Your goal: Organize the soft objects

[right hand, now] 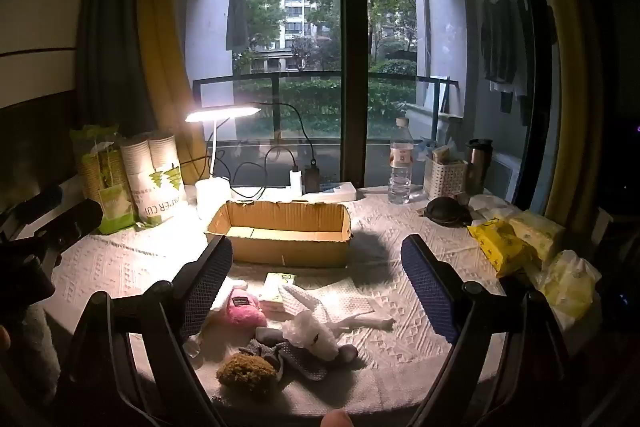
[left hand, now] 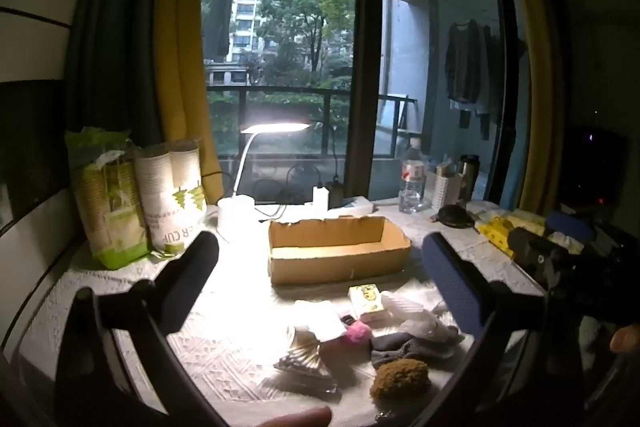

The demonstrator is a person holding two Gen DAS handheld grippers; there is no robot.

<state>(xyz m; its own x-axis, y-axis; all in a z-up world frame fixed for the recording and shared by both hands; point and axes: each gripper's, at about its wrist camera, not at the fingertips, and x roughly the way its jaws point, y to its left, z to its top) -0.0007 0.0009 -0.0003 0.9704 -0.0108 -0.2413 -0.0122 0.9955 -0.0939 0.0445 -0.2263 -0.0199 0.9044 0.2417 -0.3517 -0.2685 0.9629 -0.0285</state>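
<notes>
Sitting empty, cardboard box [right hand: 280,235]

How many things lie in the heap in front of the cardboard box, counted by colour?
Pink: 1, the plush toy
Brown: 1, the fuzzy ball
Grey: 1, the sock
White: 2, the cloth and the crumpled bag
Yellow-white: 1, the small packet
Silver: 1, the pleated piece
Total: 7
</notes>
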